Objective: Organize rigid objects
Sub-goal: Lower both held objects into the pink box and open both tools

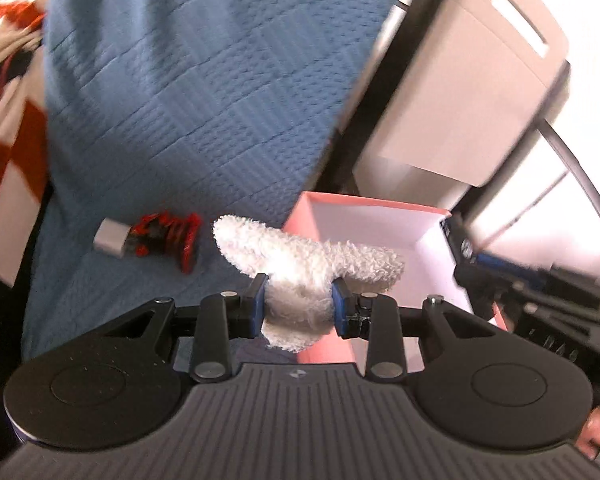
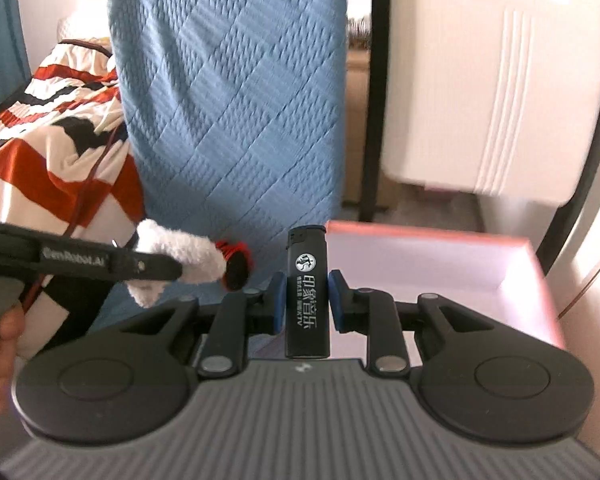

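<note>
Left hand-held gripper (image 1: 300, 306): I have it clamped on a white fluffy plush piece (image 1: 300, 268), held above the blue quilted bed cover (image 1: 179, 80).
Right hand-held gripper (image 2: 304, 300): my pads pinch a black lighter (image 2: 307, 296), standing upright.
Pink box (image 2: 536, 280): open, just beyond the lighter.
On the cover: a grey-capped red-and-black item (image 1: 155, 236), perhaps a coiled cable; blurred.

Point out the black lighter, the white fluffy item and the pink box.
black lighter (image 2: 307, 300): right wrist view, middle of its printed body.
white fluffy item (image 1: 300, 264): left wrist view, its fleecy middle.
pink box (image 2: 540, 276): right wrist view, right wall.
</note>
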`<state>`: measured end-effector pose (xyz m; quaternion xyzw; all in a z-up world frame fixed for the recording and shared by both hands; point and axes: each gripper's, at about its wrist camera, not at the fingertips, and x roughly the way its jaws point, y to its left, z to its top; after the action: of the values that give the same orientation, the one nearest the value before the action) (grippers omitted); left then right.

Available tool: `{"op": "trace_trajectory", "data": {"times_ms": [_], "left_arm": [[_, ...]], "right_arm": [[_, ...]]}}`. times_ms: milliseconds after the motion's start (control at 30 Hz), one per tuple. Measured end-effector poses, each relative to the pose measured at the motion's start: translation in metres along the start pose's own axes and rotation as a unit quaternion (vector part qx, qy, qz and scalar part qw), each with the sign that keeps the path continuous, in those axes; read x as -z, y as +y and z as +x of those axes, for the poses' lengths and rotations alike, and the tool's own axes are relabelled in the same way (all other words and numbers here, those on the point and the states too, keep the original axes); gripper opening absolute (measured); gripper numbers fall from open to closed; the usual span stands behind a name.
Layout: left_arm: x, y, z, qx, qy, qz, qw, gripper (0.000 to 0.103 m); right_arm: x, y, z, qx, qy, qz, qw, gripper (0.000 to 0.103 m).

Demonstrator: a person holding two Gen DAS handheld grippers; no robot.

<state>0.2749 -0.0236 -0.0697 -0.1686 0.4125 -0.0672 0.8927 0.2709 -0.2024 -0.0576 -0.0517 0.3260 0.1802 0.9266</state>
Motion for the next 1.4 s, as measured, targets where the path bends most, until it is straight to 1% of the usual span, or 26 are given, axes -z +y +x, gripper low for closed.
{"op": "trace_trajectory", "data": {"times_ms": [100, 200, 333, 433, 600, 700, 833, 1000, 1100, 1233, 1367, 1400], "left_arm": [[-0.008, -0.020, 0.003, 0.004, 0.000, 0.014, 0.9999, 0.038], [-0.012, -0.037, 0.008, 0.015, 0.002, 0.017, 0.9997, 0.038], [-0.009, -0.061, 0.023, 0.028, 0.011, 0.023, 0.9993, 0.038], [-0.002, -0.077, 0.042, 0.035, 0.026, 0.029, 0.9986, 0.038], [0.014, -0.099, 0.079, 0.025, 0.055, 0.046, 0.9971, 0.038], [0.024, -0.108, 0.100, 0.024, 0.073, 0.049, 0.9958, 0.038], [0.039, -0.119, 0.123, 0.024, 0.090, 0.057, 0.9941, 0.038], [0.053, -0.130, 0.149, 0.013, 0.115, 0.069, 0.9909, 0.038], [0.060, -0.132, 0.157, 0.010, 0.123, 0.073, 0.9896, 0.038], [0.065, -0.132, 0.164, 0.016, 0.128, 0.073, 0.9890, 0.038], [0.067, -0.133, 0.167, 0.010, 0.131, 0.079, 0.9881, 0.039], [0.067, -0.133, 0.168, 0.011, 0.134, 0.077, 0.9878, 0.041]], "right_arm": [[-0.007, -0.017, -0.011, 0.010, -0.008, 0.001, 1.000, 0.026], [-0.005, -0.034, -0.017, 0.021, -0.009, 0.002, 1.000, 0.026], [0.011, -0.055, -0.016, 0.041, 0.001, 0.004, 0.999, 0.026], [0.028, -0.072, -0.012, 0.051, 0.015, 0.013, 0.999, 0.026], [0.059, -0.101, -0.002, 0.053, 0.039, 0.036, 0.997, 0.026], [0.074, -0.112, 0.007, 0.051, 0.053, 0.047, 0.996, 0.026], [0.091, -0.123, 0.017, 0.059, 0.071, 0.045, 0.995, 0.026], [0.115, -0.136, 0.029, 0.055, 0.089, 0.064, 0.992, 0.026], [0.125, -0.142, 0.034, 0.052, 0.097, 0.073, 0.991, 0.026], [0.131, -0.146, 0.038, 0.045, 0.103, 0.083, 0.990, 0.026], [0.133, -0.149, 0.040, 0.040, 0.106, 0.090, 0.989, 0.027], [0.133, -0.149, 0.040, 0.039, 0.107, 0.092, 0.989, 0.027]]}}
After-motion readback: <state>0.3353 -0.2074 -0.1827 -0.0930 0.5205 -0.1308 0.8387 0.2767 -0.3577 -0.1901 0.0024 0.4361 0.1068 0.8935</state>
